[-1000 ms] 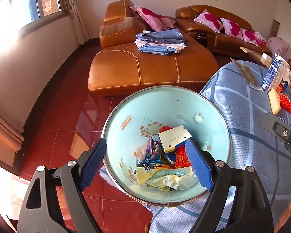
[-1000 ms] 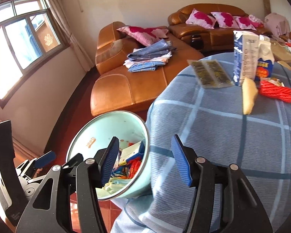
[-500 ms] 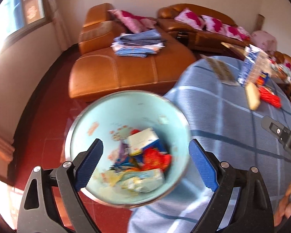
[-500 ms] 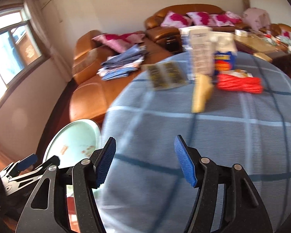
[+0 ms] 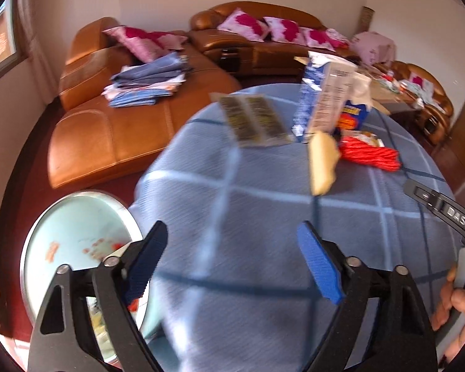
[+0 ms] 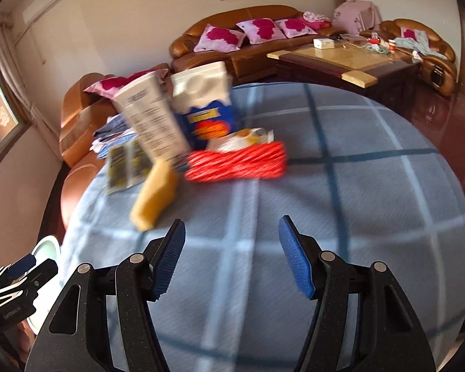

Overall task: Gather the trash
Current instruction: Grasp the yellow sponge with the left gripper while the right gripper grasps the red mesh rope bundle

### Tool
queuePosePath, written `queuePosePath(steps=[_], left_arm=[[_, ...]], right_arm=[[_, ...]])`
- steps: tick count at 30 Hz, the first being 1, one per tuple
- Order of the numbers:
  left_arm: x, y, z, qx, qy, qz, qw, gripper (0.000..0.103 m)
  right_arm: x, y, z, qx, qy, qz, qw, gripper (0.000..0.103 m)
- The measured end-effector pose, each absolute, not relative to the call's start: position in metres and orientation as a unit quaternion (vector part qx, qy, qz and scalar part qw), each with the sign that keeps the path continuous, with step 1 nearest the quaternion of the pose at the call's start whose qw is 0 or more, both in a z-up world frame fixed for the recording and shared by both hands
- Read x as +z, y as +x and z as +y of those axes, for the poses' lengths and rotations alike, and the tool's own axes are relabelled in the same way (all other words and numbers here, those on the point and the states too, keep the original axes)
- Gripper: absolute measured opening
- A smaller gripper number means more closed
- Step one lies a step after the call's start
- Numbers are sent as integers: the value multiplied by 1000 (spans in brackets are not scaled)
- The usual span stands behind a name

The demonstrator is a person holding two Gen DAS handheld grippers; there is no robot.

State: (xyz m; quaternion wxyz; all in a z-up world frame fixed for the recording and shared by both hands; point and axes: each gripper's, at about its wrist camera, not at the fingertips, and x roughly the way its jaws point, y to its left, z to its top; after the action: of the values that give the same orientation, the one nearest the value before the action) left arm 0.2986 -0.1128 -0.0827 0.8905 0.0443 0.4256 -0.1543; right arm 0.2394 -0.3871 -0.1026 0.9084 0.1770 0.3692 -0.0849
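Right wrist view | right hand-held gripper point(image 6: 231, 255) open, empty, over blue checked desk point(image 6: 356, 217) | yellow sponge-like scrap point(image 6: 153, 197) beyond its left jaw | approach low, straddle scrap, then close | left hand-held gripper point(image 5: 232, 265) open, empty, its jaws lately narrowing.

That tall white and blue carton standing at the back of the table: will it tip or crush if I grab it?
The carton stands tall on a narrow base, so a high push would likely topple it. Its top looks torn open, so it is probably empty, light and easy to crush. The blue bag right beside it may get knocked too.
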Motion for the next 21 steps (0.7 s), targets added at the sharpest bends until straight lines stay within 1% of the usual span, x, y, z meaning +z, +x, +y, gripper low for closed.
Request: queuePosePath(steps=[3,7,12,15,16,18,19,20,21], left_arm=[[-87,312,-139,-171,46,431,885,79],[-98,332,-172,-185,48,443,876,79],[-114,354,-205,-196,44,457,866,75],[-125,365,-215,-196,40,471,859,66],[-129,368,-217,-196,38,476,857,61],[-130,369,-220,-195,46,468,860,54],[-129,371,-222,-198,49,467,860,48],[-129,371,-223,-208,44,469,857,39],[-129,370,-225,-215,41,470,855,34]], right_arm=[[-107,256,-409,-74,188,372,906,62],[-107,283,-422,-39,166,368,914,62],[-114,314,-433,-10,160,380,911,63],[-128,329,-436,6,167,405,899,62],[-132,331,-436,11,171,408,897,59],[-135,330,-433,22,172,409,896,52],[-135,329,-433,25,173,407,897,45],[-134,327,-432,25,174,406,897,42],[-133,325,-432,30,180,408,894,34]])
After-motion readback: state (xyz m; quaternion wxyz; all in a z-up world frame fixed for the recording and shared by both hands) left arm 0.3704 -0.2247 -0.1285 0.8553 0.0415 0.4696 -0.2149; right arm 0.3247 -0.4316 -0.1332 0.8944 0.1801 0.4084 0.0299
